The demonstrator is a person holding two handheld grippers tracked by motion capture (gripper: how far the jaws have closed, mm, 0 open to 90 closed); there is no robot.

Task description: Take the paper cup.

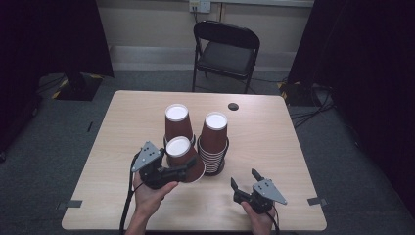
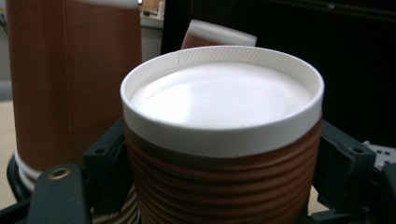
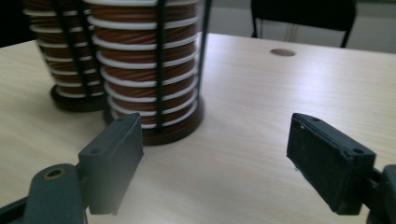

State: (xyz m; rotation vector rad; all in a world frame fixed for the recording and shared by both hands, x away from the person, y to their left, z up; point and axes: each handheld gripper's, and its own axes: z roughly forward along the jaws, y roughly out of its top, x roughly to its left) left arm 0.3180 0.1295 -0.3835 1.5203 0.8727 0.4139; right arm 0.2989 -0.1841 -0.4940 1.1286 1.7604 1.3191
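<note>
High view is showing a person seated at the near edge of a wooden counter (image 1: 274,142), holding tongs in each hand. Two stacks of upside-down brown paper cups are standing in black wire holders near the counter's middle: the left stack (image 1: 176,122) slightly farther off, the right stack (image 1: 214,142) nearer and to the right.

The left tongs (image 1: 185,171) are pinching a single brown cup (image 1: 183,157) across its ribbed body, jaws pressing on opposite sides just below the white rim of its base. In the left gripper view this cup (image 2: 224,140) is sitting between the two black jaws with its white base facing the camera, and the tall left stack is rising just beside it. The cup's long axis is tilting, its base up and toward the far side, its wide mouth down and toward the near right. It is hanging just in front of the left stack and touching or nearly touching the right one; which, I cannot tell.

The right tongs (image 1: 243,178) are resting low over the near right part of the counter, jaws spread wide and holding nothing. In the right gripper view the right stack (image 3: 149,70) is lying ahead and to the left of the open jaws, near but apart. The left hand is clearly the one nearer the held cup.
</note>
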